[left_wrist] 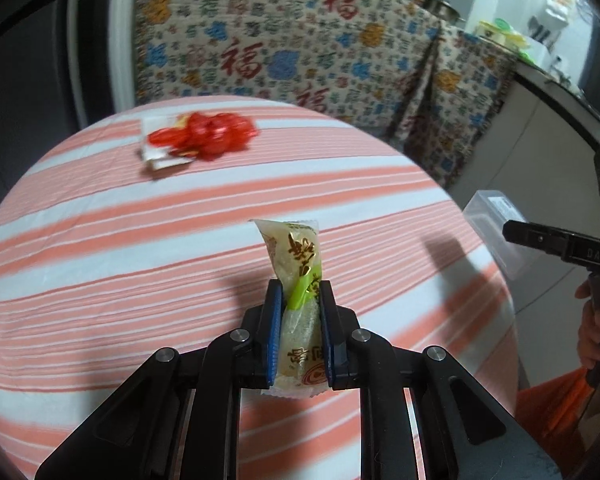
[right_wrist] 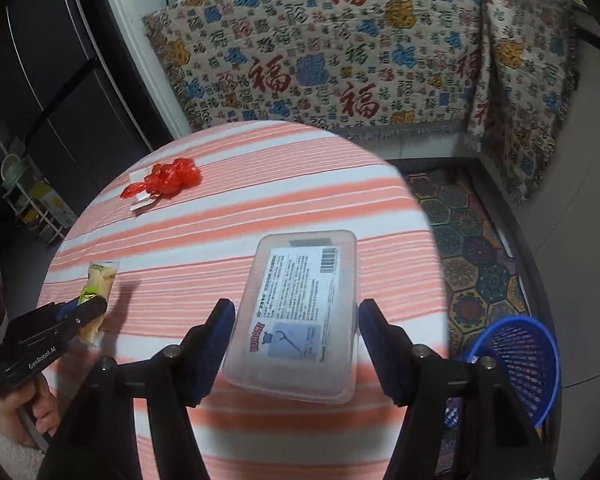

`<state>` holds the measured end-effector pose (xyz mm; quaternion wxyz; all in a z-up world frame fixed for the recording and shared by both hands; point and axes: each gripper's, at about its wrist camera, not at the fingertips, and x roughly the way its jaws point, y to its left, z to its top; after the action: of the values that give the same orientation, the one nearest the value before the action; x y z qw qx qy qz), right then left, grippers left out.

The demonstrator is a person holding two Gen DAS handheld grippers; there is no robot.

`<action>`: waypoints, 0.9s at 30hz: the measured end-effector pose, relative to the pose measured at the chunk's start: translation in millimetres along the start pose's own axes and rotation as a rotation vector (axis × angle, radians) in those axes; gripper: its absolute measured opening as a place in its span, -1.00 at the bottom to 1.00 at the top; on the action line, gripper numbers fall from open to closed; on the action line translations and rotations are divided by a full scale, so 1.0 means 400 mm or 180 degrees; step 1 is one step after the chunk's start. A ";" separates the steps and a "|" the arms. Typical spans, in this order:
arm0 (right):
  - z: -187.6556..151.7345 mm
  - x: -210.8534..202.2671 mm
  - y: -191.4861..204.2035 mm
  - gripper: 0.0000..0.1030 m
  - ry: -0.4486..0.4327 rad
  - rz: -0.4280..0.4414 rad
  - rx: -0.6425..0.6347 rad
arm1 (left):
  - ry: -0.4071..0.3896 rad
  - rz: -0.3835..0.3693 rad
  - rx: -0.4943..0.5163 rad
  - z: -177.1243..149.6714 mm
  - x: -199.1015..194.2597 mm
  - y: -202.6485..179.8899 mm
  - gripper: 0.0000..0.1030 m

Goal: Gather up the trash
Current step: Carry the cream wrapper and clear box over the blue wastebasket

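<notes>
My left gripper (left_wrist: 299, 292) is shut on a yellow-green snack wrapper (left_wrist: 296, 256) and holds it just above the striped round table (left_wrist: 120, 260). It also shows in the right wrist view (right_wrist: 86, 306) with the wrapper (right_wrist: 100, 280). My right gripper (right_wrist: 296, 312) is open, its fingers on either side of a clear plastic box (right_wrist: 300, 312) with a printed label that lies on the table (right_wrist: 220, 208). A crumpled red plastic bag (left_wrist: 208, 136) lies on white paper at the far side, also seen in the right wrist view (right_wrist: 168, 178).
A blue mesh basket (right_wrist: 516, 364) stands on the patterned floor right of the table. A patterned cloth (right_wrist: 340, 52) covers furniture behind the table. An orange bag (left_wrist: 556, 404) hangs low right in the left wrist view. A dark fridge (right_wrist: 60, 80) stands at left.
</notes>
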<state>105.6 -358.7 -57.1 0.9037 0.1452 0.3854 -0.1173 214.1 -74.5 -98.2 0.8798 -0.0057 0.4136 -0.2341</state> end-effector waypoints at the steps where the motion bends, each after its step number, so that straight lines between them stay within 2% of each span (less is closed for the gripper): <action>1: -0.001 -0.005 -0.018 0.27 0.0012 -0.0005 0.0016 | 0.0004 -0.0064 -0.0003 0.005 0.009 -0.028 -0.69; 5: -0.016 -0.035 -0.109 0.27 -0.0038 0.0074 0.0218 | 0.0077 -0.0248 0.0037 0.016 0.046 -0.148 -0.69; 9: -0.038 -0.088 -0.202 0.27 -0.0162 0.0071 0.0401 | 0.0135 -0.0468 0.0226 0.037 0.082 -0.305 -0.69; 14: -0.077 -0.155 -0.363 0.27 -0.0257 -0.0183 0.0621 | 0.0216 -0.0768 0.0437 0.061 0.148 -0.522 -0.69; 19: -0.135 -0.185 -0.534 0.27 -0.0268 -0.0386 0.0887 | 0.0389 -0.1037 0.0546 0.053 0.235 -0.707 -0.69; 24: -0.185 -0.182 -0.660 0.27 -0.0299 -0.0399 0.1061 | 0.0557 -0.1146 0.0642 0.032 0.332 -0.850 -0.69; 27: -0.206 -0.169 -0.717 0.27 -0.0306 -0.0385 0.1148 | 0.0611 -0.1131 0.0682 0.014 0.374 -0.897 -0.69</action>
<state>-87.7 -589.6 -111.5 0.8717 0.2756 0.3225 -0.2453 154.3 -457.5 -129.9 0.7770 0.0373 0.4608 -0.4273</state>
